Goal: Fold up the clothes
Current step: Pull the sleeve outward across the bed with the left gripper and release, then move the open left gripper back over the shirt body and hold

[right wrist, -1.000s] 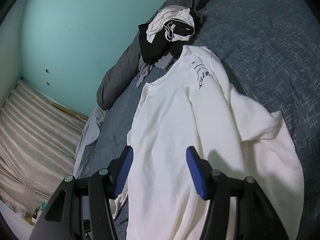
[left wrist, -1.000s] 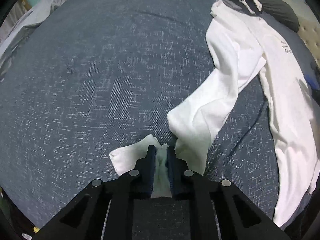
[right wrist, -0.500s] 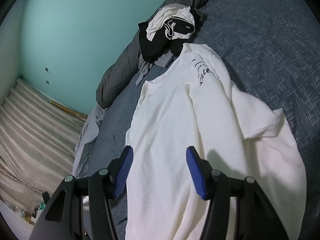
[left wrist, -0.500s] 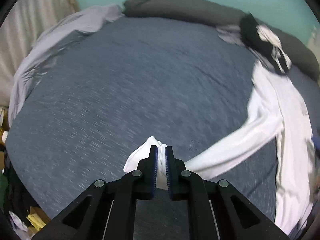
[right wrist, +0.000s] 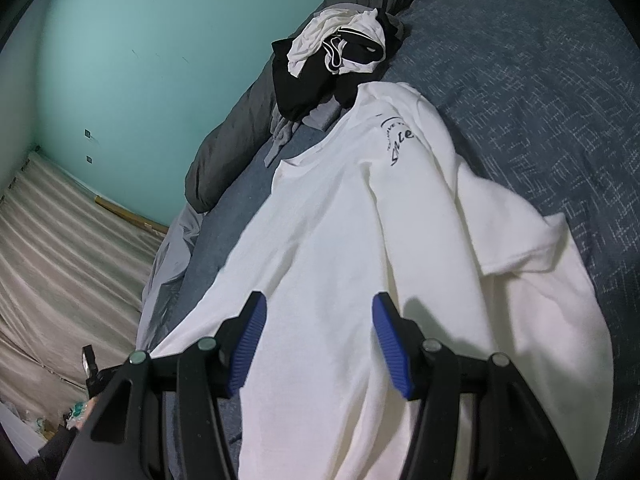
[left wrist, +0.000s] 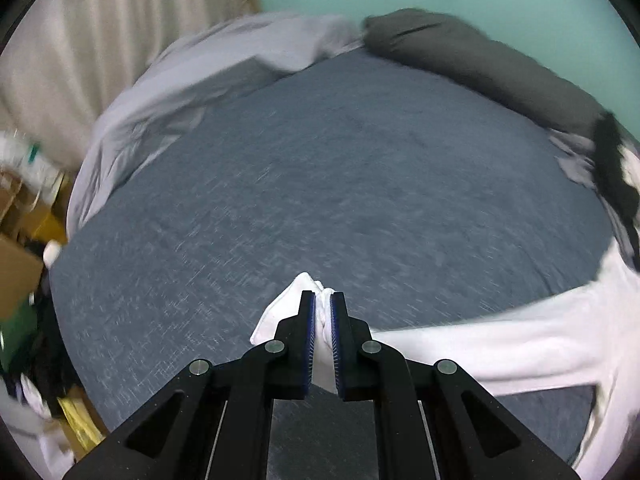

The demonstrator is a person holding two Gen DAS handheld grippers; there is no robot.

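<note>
White T-shirt [right wrist: 360, 264]: lying spread on the blue-grey bedspread [left wrist: 340, 184], collar end pointing toward the dark bolster [left wrist: 480, 60] at the head of the bed. A black printed logo [right wrist: 400, 140] is showing on the chest, near the collar. One short sleeve [right wrist: 520, 248] is lying folded back on the shirt body, on the side away from the wall. In the left wrist view the shirt [left wrist: 500, 344] is stretching taut from the gripper across to the far right edge of the bedspread.

Left gripper [left wrist: 323, 312]: jaws sitting nearly together, pinching a bunched corner of the white T-shirt between the blue pads; cloth is poking out past the tips and to their left.

Right gripper [right wrist: 318, 312]: jaws standing wide apart, hanging over the lower body of the T-shirt, nothing between the blue pads [right wrist: 390, 344]. Contact with the cloth cannot be told.

Pile of black and white clothes [right wrist: 340, 60]: resting against the bolster, just beyond the T-shirt's collar, its edge touching the shirt's shoulder.

Grey sheet [left wrist: 192, 92]: lying rumpled along the bedspread's edge, beside the bolster's end.

Teal wall [right wrist: 140, 40]: standing behind the bolster.

Beige curtain [right wrist: 60, 260]: hanging beside the wall, past the grey sheet.
</note>
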